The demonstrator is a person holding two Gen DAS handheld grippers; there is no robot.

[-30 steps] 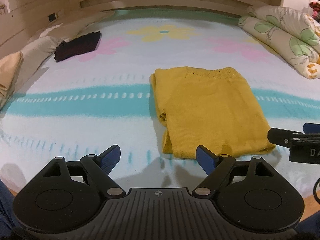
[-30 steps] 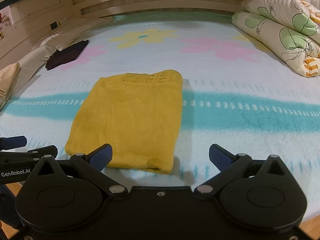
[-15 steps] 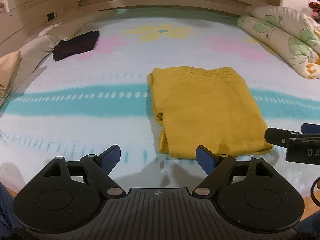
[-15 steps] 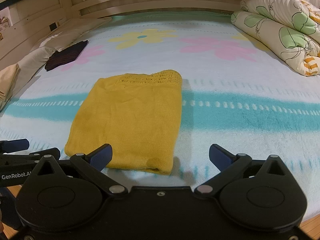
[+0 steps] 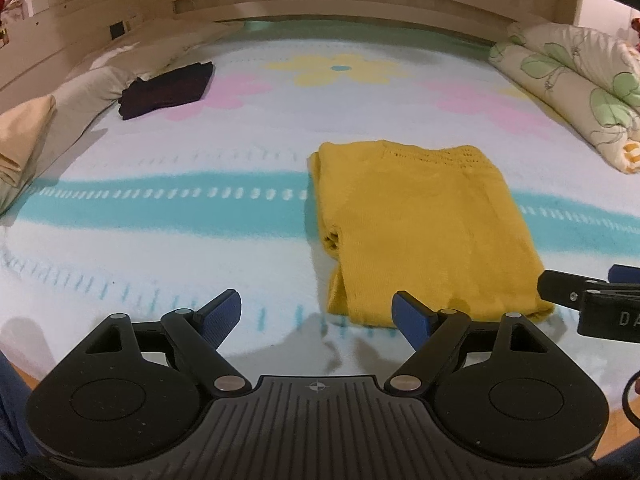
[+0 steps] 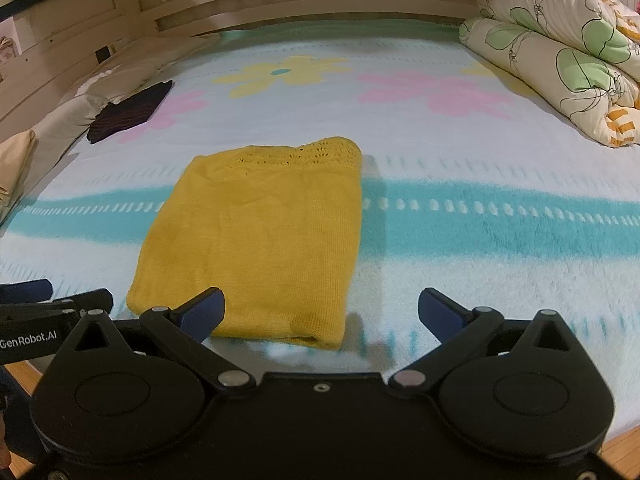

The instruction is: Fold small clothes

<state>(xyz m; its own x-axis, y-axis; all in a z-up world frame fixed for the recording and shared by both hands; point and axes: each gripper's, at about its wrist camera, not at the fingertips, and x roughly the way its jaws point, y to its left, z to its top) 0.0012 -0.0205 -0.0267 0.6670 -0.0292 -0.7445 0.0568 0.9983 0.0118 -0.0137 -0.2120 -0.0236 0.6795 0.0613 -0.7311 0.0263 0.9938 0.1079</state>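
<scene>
Yellow knit garment [image 5: 424, 224]: folded into a rectangle, lying flat on the bed blanket [image 5: 160, 208] near the front edge, across the teal stripe; openwork band at its far end, layered fold edges on its left side.

Open room: bare blanket lies to the left, right and beyond the garment.

Dark folded garment [image 5: 166, 90]: far left, well apart, beside the pillows [image 5: 80, 92].

Rolled floral quilt [image 6: 560, 64]: far right.

Left gripper [image 5: 316, 314]: low over the front edge of the bed, fingers spread wide, holding nothing; garment's near left corner just ahead of its right finger.

Right gripper [image 6: 320, 314]: level beside it, fingers likewise apart and empty; garment's near right corner between its fingers.
</scene>
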